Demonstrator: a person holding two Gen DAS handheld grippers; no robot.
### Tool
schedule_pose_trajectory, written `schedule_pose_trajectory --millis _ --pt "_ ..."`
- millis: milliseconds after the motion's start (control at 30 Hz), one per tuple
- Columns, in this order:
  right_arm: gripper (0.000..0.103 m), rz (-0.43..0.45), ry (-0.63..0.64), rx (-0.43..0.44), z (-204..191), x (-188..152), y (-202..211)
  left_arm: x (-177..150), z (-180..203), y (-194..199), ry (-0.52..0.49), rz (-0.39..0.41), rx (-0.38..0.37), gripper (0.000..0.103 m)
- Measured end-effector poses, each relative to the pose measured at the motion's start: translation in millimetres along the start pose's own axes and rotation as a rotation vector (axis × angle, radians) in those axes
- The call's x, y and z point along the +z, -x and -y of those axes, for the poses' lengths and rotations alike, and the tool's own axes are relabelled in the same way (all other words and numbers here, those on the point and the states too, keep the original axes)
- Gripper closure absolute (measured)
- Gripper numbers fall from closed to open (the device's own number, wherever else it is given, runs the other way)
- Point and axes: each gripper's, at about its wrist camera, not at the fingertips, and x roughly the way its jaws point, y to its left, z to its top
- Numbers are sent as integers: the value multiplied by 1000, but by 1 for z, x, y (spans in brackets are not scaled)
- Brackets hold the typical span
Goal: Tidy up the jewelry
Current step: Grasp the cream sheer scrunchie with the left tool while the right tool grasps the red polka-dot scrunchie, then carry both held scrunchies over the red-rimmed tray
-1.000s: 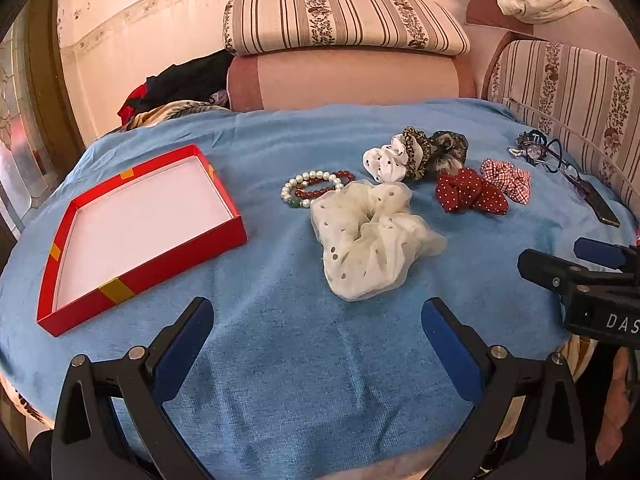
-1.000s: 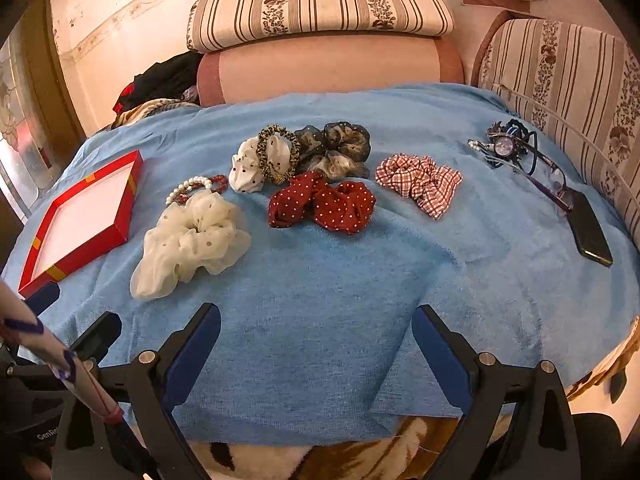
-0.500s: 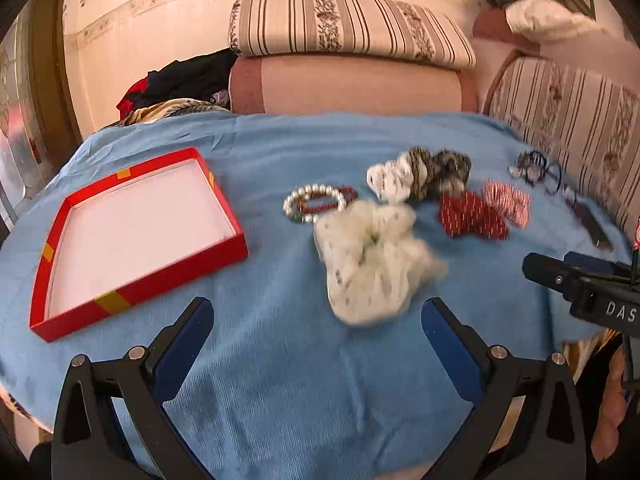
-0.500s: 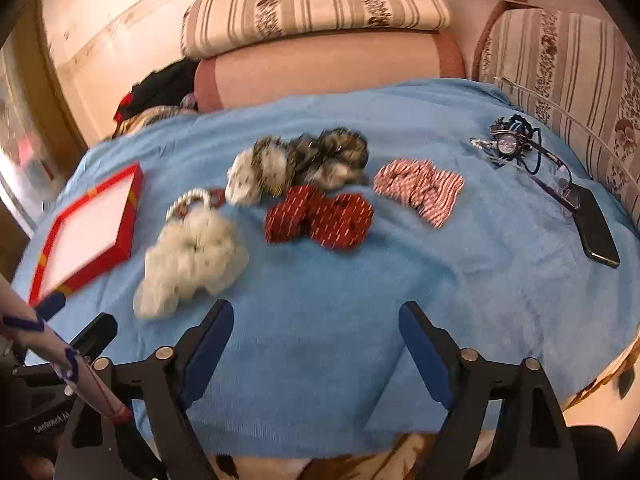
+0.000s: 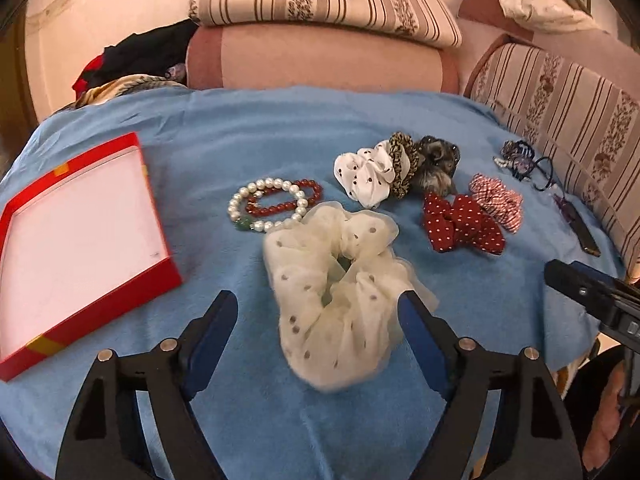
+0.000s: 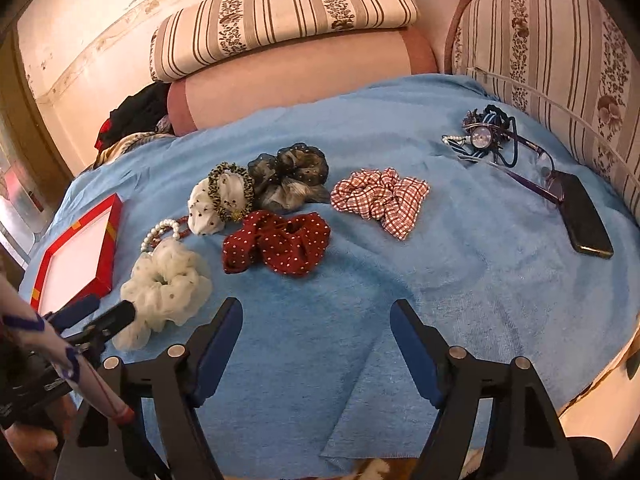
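Blue terry cloth (image 5: 280,128) covers the surface where everything lies, soft and slightly rumpled, with a loose folded edge near the right gripper (image 6: 316,320). Both grippers tilt steeply down toward the cloth. The left gripper (image 5: 318,312) hovers over the cream scrunchie (image 5: 340,280), its blue-padded fingers (image 5: 212,332) closing with the lower half of that scrunchie between them; the right-hand pad looks to brush the sheer ruffle while the left-hand one stands clear, so nothing is gripped yet. The right gripper's fingers (image 6: 218,340) are also closing, over bare cloth with nothing between them. The cream scrunchie is a puffy ring of sheer dotted fabric, its long axis running from the bracelets toward the left gripper. Touching its far edge lie a pearl bracelet (image 5: 266,200) with one green bead and a red bead bracelet (image 5: 288,200), two overlapping loops of round glossy beads. Left of them sits a shallow red box (image 5: 158,216) with a white floor and yellow tape marks, one corner pointing toward the grippers. Farther right are a white dotted scrunchie (image 6: 208,208) ringed by a leopard-print band (image 6: 230,190), a dark gauzy scrunchie (image 6: 292,178), a dark red polka-dot scrunchie (image 6: 276,242) stretched sideways, and a red checked scrunchie (image 6: 380,198). Near the striped cushion (image 6: 560,60) lie a tangle of hair accessories (image 6: 484,136), purple glasses (image 6: 536,184) and a black phone (image 6: 586,216).
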Motion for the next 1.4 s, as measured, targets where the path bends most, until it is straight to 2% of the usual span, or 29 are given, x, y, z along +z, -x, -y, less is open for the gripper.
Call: schedule_pose_trajectory --millis 233,267,333,400,433,567,800,867,900,933,967,1033,1100,1167,1267,1400 --pt "23 -32 -16 31 3 4 -13 7 9 -37 -37 -43 -3 23" --pt "23 -35 -12 32 2 5 -15 7 10 -40 -41 -43 -9 35" --pt "22 -38 -10 38 0 9 -18 6 10 -45 -51 -48 -25 52" --pt "22 -44 -8 43 -2 14 -23 7 10 -47 -58 -36 -36 59" --pt "21 -49 -4 49 -3 17 -27 8 9 -47 -59 -28 -44 66" --pt "19 -86 -9 91 -12 33 -47 11 4 -43 -48 -9 -70 80" --pt "16 -161 -51 107 -18 48 -94 13 -4 -48 -15 -23 -96 81" --pt "24 -181 -62 108 -18 46 -102 13 -4 -49 -8 -29 -102 79" --pt "41 -192 -58 111 -19 44 -106 13 -3 -50 -8 -31 -101 77" --pt "55 -202 -44 107 -21 43 -109 13 -3 -50 -6 -31 -90 69" --pt "61 -201 -26 103 -23 41 -110 13 -3 -52 0 -35 -83 60" --pt "81 -188 8 109 -29 40 -109 13 -3 -54 3 -37 -85 59" --pt "86 -158 44 100 -35 39 -104 13 -1 -54 -3 -27 -85 69" --pt "89 -117 76 88 -40 37 -96 13 0 -50 -5 -5 -103 83" --pt "89 -66 88 90 -41 40 -85 15 -1 -43 -3 22 -110 89" --pt "89 -44 78 101 -36 41 -77 19 -3 -33 7 71 -117 90"
